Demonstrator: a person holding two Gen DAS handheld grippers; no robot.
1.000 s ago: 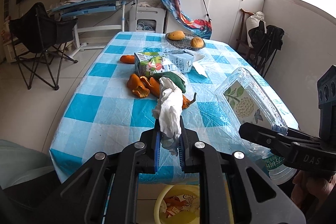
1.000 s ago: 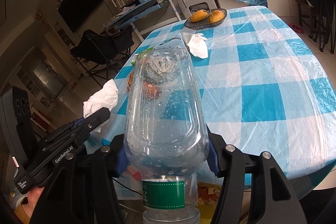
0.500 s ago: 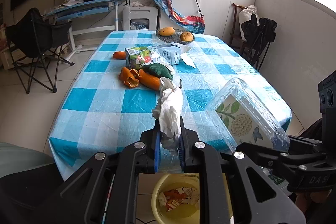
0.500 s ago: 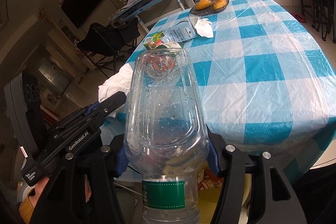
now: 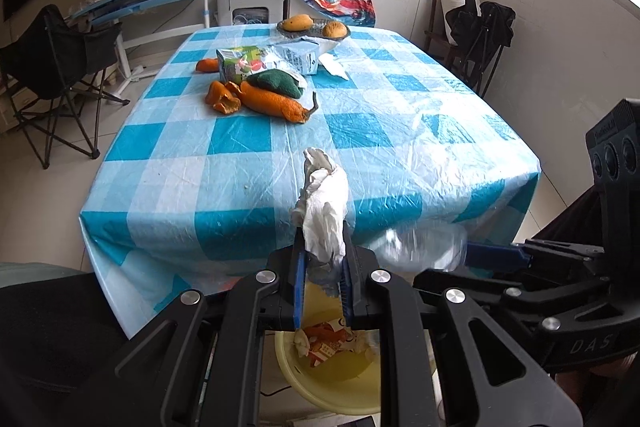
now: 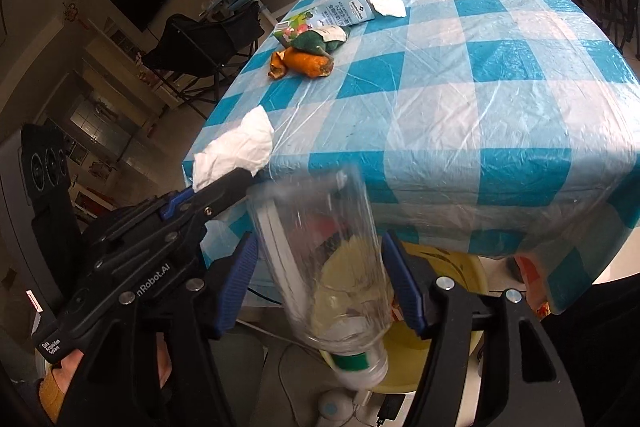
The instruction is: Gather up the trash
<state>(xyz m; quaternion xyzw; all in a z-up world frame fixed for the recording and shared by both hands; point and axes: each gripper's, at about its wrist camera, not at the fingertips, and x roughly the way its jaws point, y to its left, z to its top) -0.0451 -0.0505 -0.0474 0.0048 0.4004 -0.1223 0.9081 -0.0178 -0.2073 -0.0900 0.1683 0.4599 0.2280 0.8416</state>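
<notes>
Both hands are at the near edge of the desk (image 5: 248, 147), over a yellow bin (image 5: 332, 379) that stands on the floor just below it, and the collecting looks to be somewhere in the middle. The bin already holds a few scraps, among them a torn red-and-white wrapper (image 5: 326, 341), so some trash has gone in. The left claw (image 5: 322, 287) is clamped on a crumpled white tissue (image 5: 324, 211), which sticks up between its blue pads right above the bin and has not been let go. The right claw (image 6: 320, 287) is opening: its jaws stand clear on both sides of a clear plastic bottle (image 6: 320, 259), which is tilted neck-down, blurred, and seems to be dropping toward the bin, its green-labelled neck (image 6: 354, 361) already low over the rim. I would judge the bottle as good as binned and the tissue next. Plenty is left farther up the desk: orange peels (image 5: 260, 99), a dark green scrap (image 5: 280, 81) on top of them, a green juice carton (image 5: 240, 63), a white milk carton (image 5: 300, 57) and another white tissue (image 5: 332, 61) beside it. The dish with two mangoes (image 5: 316, 25) at the far end looks like food rather than trash, though I cannot be sure.
</notes>
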